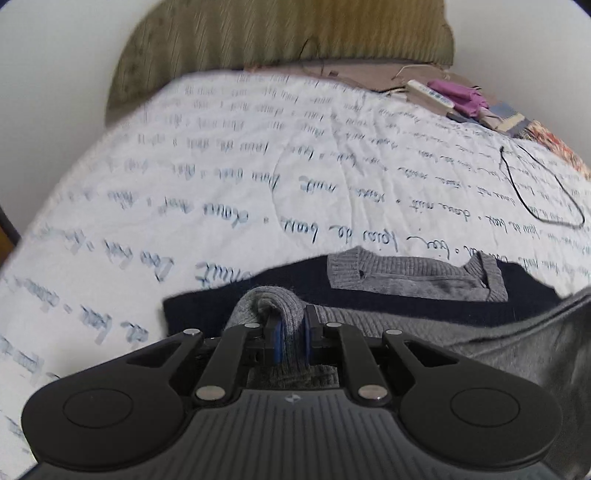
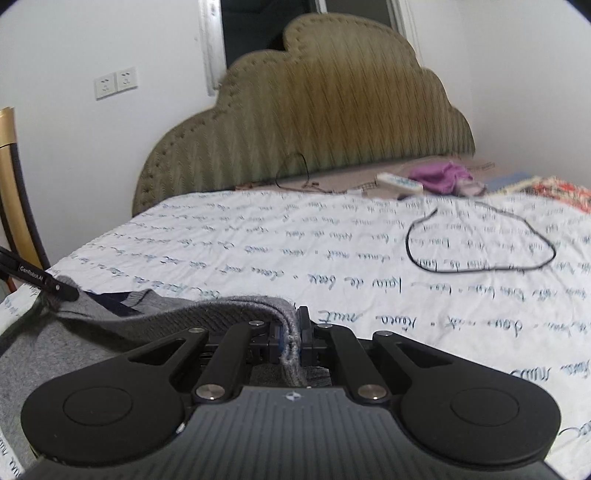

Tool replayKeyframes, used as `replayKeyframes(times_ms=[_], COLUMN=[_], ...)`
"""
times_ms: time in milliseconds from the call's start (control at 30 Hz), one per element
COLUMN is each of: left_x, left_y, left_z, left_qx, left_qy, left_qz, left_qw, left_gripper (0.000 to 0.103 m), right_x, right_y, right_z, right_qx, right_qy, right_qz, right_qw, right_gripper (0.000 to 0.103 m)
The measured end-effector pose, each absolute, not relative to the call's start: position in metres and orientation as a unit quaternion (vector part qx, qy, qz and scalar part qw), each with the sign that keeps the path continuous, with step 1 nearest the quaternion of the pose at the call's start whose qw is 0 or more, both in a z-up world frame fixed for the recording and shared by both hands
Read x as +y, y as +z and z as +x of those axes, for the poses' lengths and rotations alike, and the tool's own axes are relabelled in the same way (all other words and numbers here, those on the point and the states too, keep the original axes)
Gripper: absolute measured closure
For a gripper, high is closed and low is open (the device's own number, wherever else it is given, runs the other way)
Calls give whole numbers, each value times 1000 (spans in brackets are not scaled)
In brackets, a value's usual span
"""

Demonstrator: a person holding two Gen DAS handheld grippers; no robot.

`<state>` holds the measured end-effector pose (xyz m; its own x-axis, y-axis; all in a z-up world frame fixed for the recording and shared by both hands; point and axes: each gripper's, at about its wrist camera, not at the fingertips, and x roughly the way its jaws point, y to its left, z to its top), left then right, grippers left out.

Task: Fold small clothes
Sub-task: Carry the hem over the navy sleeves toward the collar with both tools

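1. Your sweater [image 1: 406, 280] is a small grey ribbed knit with navy blue panels. It's lying at the near edge of the bed, on the white bedspread [image 1: 221, 166] with the blue handwriting print all over it.
2. From the left wrist view you can see its grey V-shaped collar lying flat on the navy part, just past the gripper and a bit to the right. The fabric nearest you is bunched up and lifted rather than flat.
3. Your left gripper [image 1: 291, 332] is low over the near edge, pointing toward the headboard [image 1: 277, 33]. Its jaws are clamped on a rolled grey ribbed fold of the sweater, which pokes up between the blue pads.
4. Your right gripper [image 2: 291, 332] is in the same sort of pose, low and aimed at the far end of the bed. Its jaws are pinching a thick grey edge of the sweater, and that edge runs off to the left toward the other gripper, whose black tip shows at the far left of the right wrist view.
5. Further out on the right there's a black cord [image 2: 480, 240] looped on the bedspread, well away from the sweater. Near the headboard there's a purple cloth [image 2: 439, 177] beside a white remote [image 2: 399, 182].
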<state>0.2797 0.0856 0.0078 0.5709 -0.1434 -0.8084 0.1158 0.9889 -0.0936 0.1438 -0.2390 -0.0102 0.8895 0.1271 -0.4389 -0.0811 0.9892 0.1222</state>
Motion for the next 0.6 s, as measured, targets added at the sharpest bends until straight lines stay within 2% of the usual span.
replayKeyframes(times_ms=[233,467,600], left_x=[114,155,174], left_y=[-3,-16,-24], left_z=[298,313,315], left_qx=[490,508,508], left_qy=[-91,-127,-132], left_qz=[-124,-293,-355], left_qw=[858,800,773], left_gripper=[90,66,65], right_x=[-243,-253,-251], right_y=[-30,-46,-49], right_z=[161,171,175], right_qx=[255,276,280], right_qy=[42,39,36], right_qz=[51,82,82], right_qw=[965,957,956], right_gripper=[96,96,96])
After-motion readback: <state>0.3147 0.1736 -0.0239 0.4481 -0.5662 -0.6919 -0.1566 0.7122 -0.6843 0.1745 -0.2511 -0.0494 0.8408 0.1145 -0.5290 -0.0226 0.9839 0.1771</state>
